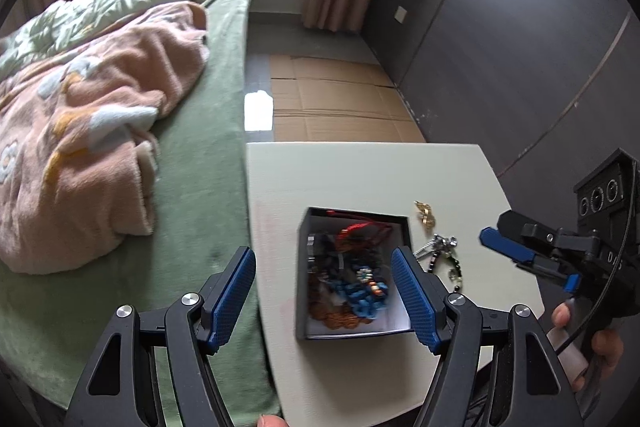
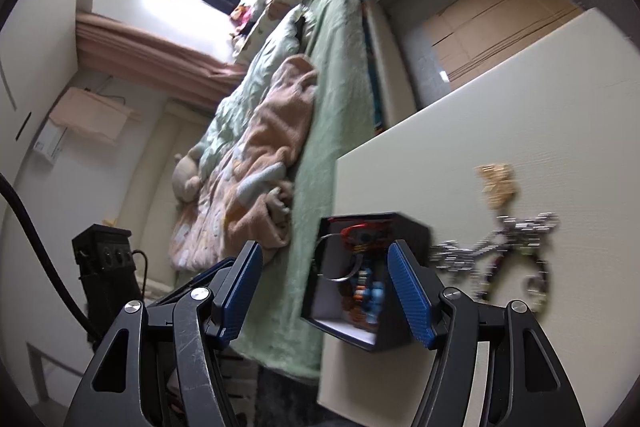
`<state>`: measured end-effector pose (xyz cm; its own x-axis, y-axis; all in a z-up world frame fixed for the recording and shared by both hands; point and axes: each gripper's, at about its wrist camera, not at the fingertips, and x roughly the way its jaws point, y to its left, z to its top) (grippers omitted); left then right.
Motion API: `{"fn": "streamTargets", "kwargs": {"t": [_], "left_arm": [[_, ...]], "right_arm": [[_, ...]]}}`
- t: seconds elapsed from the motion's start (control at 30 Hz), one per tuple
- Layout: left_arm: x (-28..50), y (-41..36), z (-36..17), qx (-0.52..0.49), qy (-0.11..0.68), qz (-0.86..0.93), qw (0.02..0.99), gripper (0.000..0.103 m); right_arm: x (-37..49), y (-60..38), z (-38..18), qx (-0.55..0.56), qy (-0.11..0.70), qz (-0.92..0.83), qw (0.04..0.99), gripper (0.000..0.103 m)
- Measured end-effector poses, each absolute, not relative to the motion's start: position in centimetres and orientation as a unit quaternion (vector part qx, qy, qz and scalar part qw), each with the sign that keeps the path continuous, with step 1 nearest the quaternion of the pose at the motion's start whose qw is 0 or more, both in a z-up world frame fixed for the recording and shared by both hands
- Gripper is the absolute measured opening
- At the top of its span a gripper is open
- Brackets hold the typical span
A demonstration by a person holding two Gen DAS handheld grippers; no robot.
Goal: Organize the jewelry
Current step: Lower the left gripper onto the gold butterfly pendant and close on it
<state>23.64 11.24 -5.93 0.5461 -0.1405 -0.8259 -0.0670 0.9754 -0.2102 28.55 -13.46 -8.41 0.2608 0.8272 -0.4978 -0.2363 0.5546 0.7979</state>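
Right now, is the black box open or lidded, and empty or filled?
Open and part-filled: the black box has no lid on it, with blue beads and red cord visible inside.

Right wrist view: silver chain jewelry (image 2: 496, 247) and small gold piece (image 2: 496, 181) on pale desk (image 2: 520, 115) motion-blurred; links unreadable. Black open-topped box (image 1: 316, 239): tangled contents partly hidden behind a blue claw pad (image 1: 414, 297). Hand (image 1: 596, 343) cut off at frame edge.

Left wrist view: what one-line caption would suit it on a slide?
Open left gripper above a dark box of jewelry on a white table, loose pieces beside it, right gripper nearby.
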Motion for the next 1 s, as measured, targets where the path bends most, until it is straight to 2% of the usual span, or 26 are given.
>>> {"fn": "streamTargets", "kwargs": {"t": [0.07,0.13,0.17,0.2,0.23,0.27,0.3,0.57,1.0], "left_arm": [[23.8,10.3,-5.5,-0.100,0.473,-0.026,0.875,0.076],[24.1,9.3,-4.8,-0.090,0.466,-0.031,0.879,0.088],[24.3,8.6,-4.1,-0.085,0.460,-0.036,0.883,0.090],[24.4,8.1,-3.6,-0.082,0.456,-0.039,0.886,0.093],[24.5,7.8,-3.3,-0.080,0.452,-0.041,0.887,0.097],[24.8,7.2,-2.7,-0.076,0.447,-0.045,0.890,0.100],[25.0,6.7,-2.3,-0.076,0.441,-0.049,0.893,0.103],[27.0,2.4,-3.0,-0.056,0.449,-0.098,0.887,0.103],[32.0,-3.5,-8.6,0.002,0.539,-0.116,0.834,0.103]], "right_arm": [[28.5,-15.3,-8.2,0.298,0.489,0.342,0.745,0.066],[28.4,-16.8,-7.9,0.292,0.489,0.332,0.752,0.066],[28.4,-17.7,-7.6,0.288,0.488,0.328,0.756,0.067],[28.4,-18.5,-7.4,0.287,0.486,0.326,0.758,0.071],[28.4,-19.1,-7.2,0.287,0.484,0.324,0.761,0.085],[28.4,-19.9,-7.1,0.288,0.481,0.318,0.765,0.094],[28.3,-20.6,-7.1,0.290,0.476,0.312,0.769,0.094],[28.4,-25.0,-8.6,0.312,0.489,0.243,0.777,0.094],[28.3,-30.4,-11.0,0.322,0.499,0.177,0.785,0.094]]}}
